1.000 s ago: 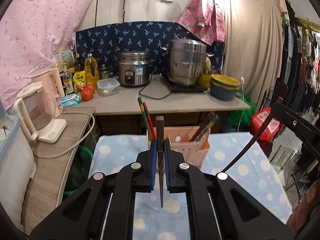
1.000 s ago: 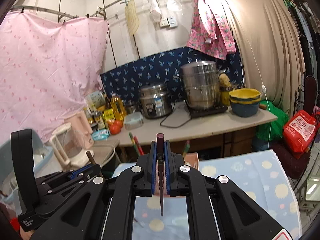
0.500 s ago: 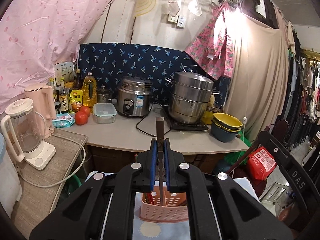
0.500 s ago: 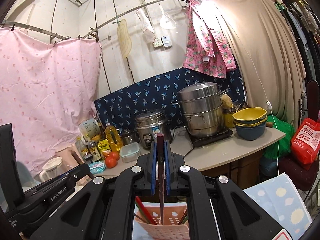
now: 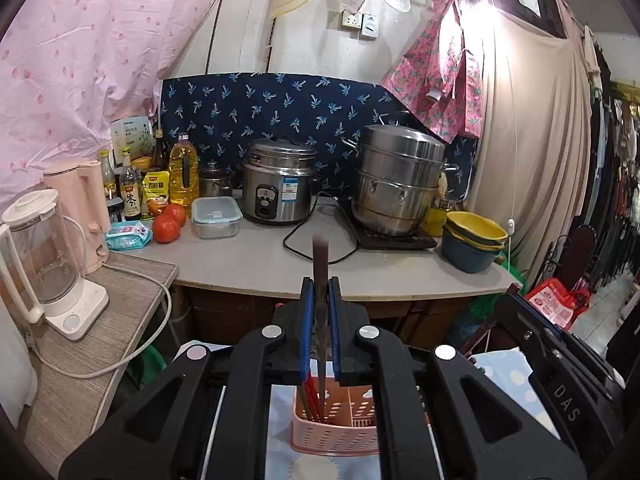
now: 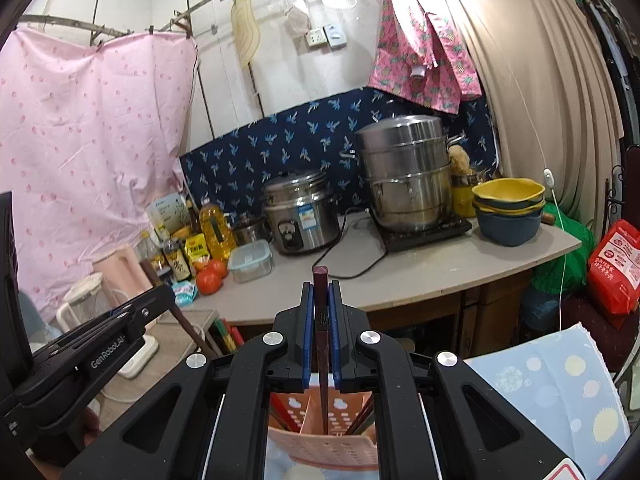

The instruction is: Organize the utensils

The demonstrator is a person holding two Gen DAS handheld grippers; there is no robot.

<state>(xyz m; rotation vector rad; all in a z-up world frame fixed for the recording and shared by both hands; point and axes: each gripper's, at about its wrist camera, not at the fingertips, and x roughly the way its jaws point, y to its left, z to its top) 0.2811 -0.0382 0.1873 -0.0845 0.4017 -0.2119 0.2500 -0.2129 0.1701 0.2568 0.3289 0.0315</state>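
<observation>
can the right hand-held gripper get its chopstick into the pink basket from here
Probably yes. The right hand-held gripper holds the chopstick upright directly over the pink basket, whose open top looks clear beneath the tip.

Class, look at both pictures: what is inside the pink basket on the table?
The pink basket holds red chopsticks and other upright sticks, and an inner divider shows. Its bottom and far side are covered by each hand-held gripper.

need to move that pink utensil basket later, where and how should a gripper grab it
Grip the pink basket by its top rim, coming straight down from above at the right end. Its perforated walls are thin and upright, so jaws can straddle one; chopsticks crowd its left compartment.
</observation>
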